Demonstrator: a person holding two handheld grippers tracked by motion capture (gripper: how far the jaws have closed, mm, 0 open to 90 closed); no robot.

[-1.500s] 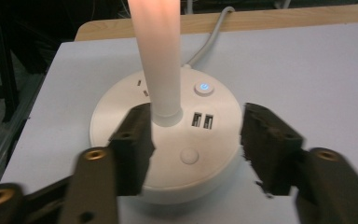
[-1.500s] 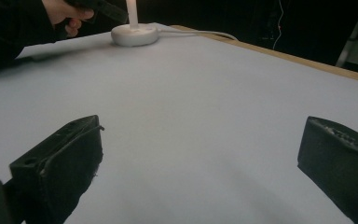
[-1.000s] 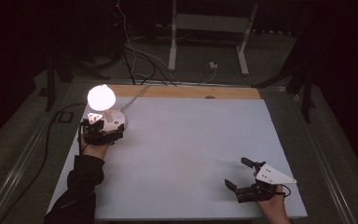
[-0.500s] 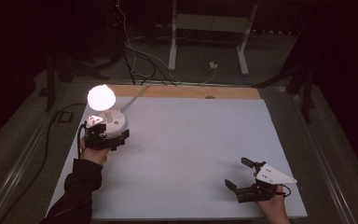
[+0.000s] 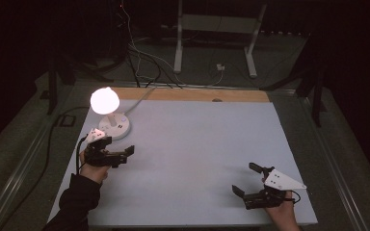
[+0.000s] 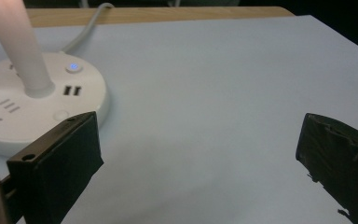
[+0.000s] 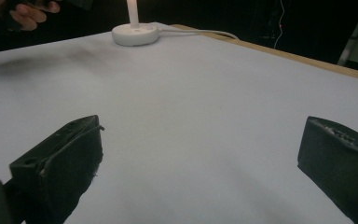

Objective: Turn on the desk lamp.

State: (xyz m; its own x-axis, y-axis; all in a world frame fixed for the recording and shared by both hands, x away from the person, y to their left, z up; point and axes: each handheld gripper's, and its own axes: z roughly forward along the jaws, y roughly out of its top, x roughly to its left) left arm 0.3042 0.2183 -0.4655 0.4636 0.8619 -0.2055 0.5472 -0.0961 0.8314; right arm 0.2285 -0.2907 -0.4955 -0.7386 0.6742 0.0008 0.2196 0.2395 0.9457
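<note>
High view: my left tool [image 5: 110, 155] wide, empty, just beside lit lamp [image 5: 107, 111] at desk [image 5: 197, 144] far-left corner. Right tool [image 5: 256, 188] wide, empty, well apart near front edge. Step looks like work around lamp base [image 6: 28, 100]; next move needs careful aim at button [image 6: 73, 67].
</note>
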